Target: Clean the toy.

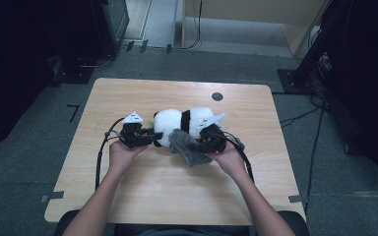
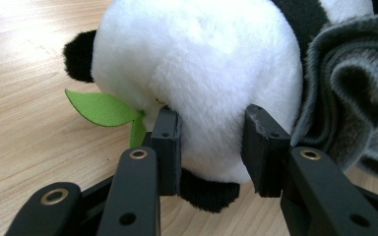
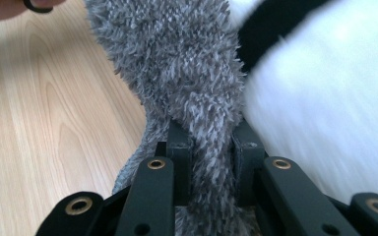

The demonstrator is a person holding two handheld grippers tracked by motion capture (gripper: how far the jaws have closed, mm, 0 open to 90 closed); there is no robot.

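A black-and-white plush panda (image 1: 179, 123) lies on its side in the middle of the wooden table (image 1: 177, 191). A green felt leaf (image 2: 103, 109) sticks out by its head. My left gripper (image 1: 150, 137) is shut on the panda's white head (image 2: 197, 73), the pads pressing into the plush from both sides. A grey fuzzy cloth (image 1: 187, 147) lies against the panda's front. My right gripper (image 1: 202, 146) is shut on a bunched fold of that cloth (image 3: 197, 98), right beside the panda's white body (image 3: 325, 98).
A small dark round hole (image 1: 217, 96) sits near the table's far edge. Cables (image 1: 100, 157) trail from both grippers over the tabletop. Dark equipment and stands (image 1: 320, 44) flank the table on the grey floor.
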